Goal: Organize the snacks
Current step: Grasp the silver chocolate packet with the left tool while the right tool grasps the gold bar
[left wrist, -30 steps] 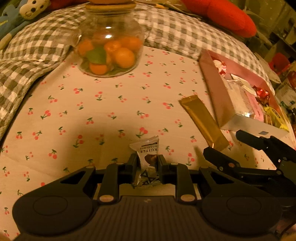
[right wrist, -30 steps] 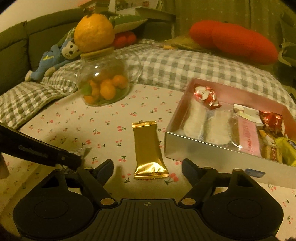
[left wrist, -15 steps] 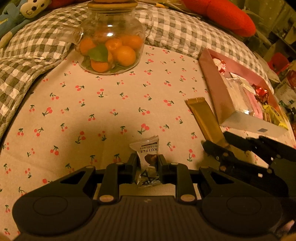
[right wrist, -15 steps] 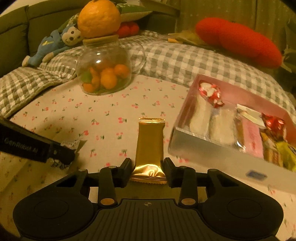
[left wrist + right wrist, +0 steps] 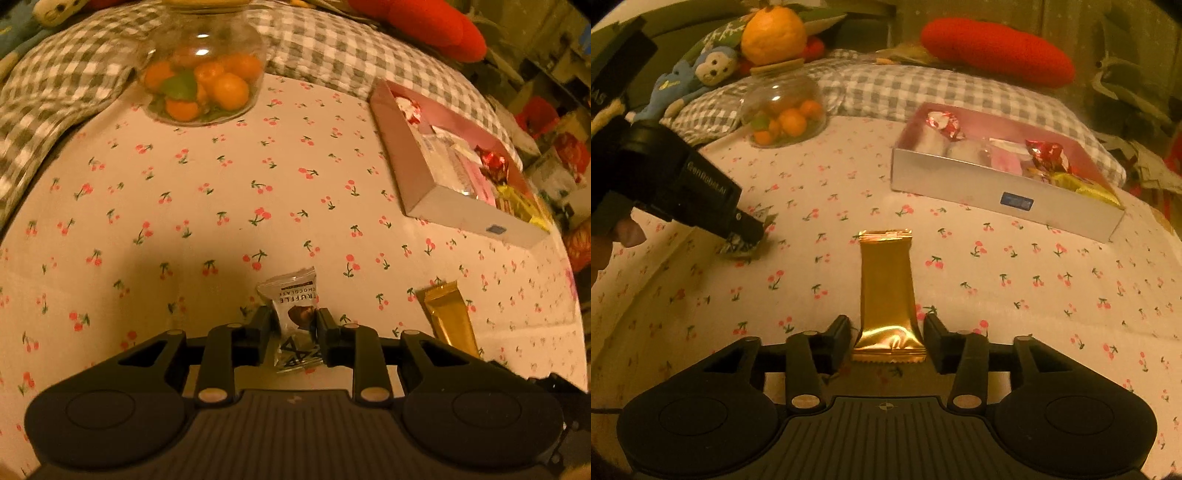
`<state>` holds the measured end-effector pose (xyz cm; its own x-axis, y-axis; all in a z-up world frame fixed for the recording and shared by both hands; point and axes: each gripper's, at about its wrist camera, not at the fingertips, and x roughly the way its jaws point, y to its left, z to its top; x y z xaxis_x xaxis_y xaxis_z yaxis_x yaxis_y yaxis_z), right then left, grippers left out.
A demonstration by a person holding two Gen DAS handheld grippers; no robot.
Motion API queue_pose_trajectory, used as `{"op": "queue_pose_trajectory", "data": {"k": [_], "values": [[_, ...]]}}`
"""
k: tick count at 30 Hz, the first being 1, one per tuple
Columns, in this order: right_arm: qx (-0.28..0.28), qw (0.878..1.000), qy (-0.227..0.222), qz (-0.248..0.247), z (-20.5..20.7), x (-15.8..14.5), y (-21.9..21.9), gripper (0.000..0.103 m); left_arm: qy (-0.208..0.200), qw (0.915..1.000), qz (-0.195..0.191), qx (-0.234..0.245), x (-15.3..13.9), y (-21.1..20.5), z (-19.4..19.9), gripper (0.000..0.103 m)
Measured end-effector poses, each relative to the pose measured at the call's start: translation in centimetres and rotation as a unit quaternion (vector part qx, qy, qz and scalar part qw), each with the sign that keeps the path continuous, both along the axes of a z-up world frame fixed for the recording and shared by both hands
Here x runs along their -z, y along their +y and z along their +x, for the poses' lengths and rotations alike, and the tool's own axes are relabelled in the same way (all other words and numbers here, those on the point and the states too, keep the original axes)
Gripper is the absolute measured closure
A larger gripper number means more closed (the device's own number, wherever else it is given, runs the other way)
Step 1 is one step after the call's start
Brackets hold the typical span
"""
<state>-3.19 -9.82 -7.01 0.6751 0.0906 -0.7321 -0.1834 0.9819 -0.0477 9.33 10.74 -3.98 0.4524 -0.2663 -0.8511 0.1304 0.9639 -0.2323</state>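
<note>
A white truffle chocolate packet lies on the cherry-print cloth between the fingers of my left gripper. The jaws are opening, but the pads still touch the packet's sides. In the right wrist view that left gripper rests low on the packet at the left. A gold foil bar lies flat on the cloth, its near end between the fingers of my right gripper. Those jaws are opening and stand just off the bar's edges. In the left wrist view the gold bar shows at the lower right.
A pink-lined silver box holding several wrapped snacks stands at the right. A glass jar of small oranges sits at the back left, topped by a large orange. Checked bedding, a red cushion and a plush toy lie behind.
My right gripper shut on the gold bar, dragged it nearer and away from the box, then loosened its jaws. The left gripper stayed on the truffle packet, jaws slightly wider.
</note>
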Motion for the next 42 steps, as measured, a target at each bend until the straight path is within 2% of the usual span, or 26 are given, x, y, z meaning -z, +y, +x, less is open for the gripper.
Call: {"op": "queue_pose_trajectory", "data": {"k": [3, 4, 6, 8, 19, 23, 25, 27, 33, 42], "values": [[-0.017, 1.000, -0.002, -0.012, 0.2, 0.0, 0.5, 0.044, -0.005, 1.0000, 0.002, -0.005, 0.0, -0.1, -0.3, 0.072], [-0.021, 1.000, -0.001, -0.015, 0.3, 0.1, 0.6, 0.043, -0.006, 0.9999, 0.006, -0.007, -0.1, -0.2, -0.4, 0.070], [-0.018, 1.000, -0.001, -0.014, 0.5, 0.4, 0.6, 0.042, -0.003, 0.9999, 0.009, -0.010, -0.2, -0.5, -0.5, 0.058], [-0.016, 1.000, -0.005, -0.008, 0.6, 0.6, 0.5, 0.040, -0.001, 0.9999, 0.010, -0.010, -0.2, -0.8, -0.6, 0.055], [0.004, 1.000, -0.014, -0.002, 2.6, 0.8, 0.0, 0.041, -0.007, 0.9991, 0.042, -0.001, -0.1, -1.4, -0.8, 0.063], [0.009, 1.000, -0.017, 0.001, 2.6, 0.9, -0.1, 0.046, -0.008, 0.9988, 0.048, 0.005, -0.1, -1.5, -0.8, 0.065], [0.005, 1.000, -0.019, -0.005, 2.5, 0.8, 0.1, 0.056, -0.007, 0.9988, 0.049, 0.006, -0.1, -1.5, -0.8, 0.071], [-0.003, 1.000, -0.020, -0.013, 2.4, 0.7, 0.3, 0.073, -0.007, 0.9987, 0.049, 0.008, -0.1, -1.5, -0.8, 0.075], [0.009, 1.000, -0.021, 0.014, 2.1, 0.1, -0.5, 0.076, -0.005, 0.9990, 0.042, 0.012, -0.2, -1.4, -1.0, 0.083], [0.025, 0.998, -0.039, 0.044, 1.7, -2.0, -2.6, 0.076, -0.016, 0.9997, 0.017, 0.012, -1.0, -1.5, -0.9, 0.084]]}}
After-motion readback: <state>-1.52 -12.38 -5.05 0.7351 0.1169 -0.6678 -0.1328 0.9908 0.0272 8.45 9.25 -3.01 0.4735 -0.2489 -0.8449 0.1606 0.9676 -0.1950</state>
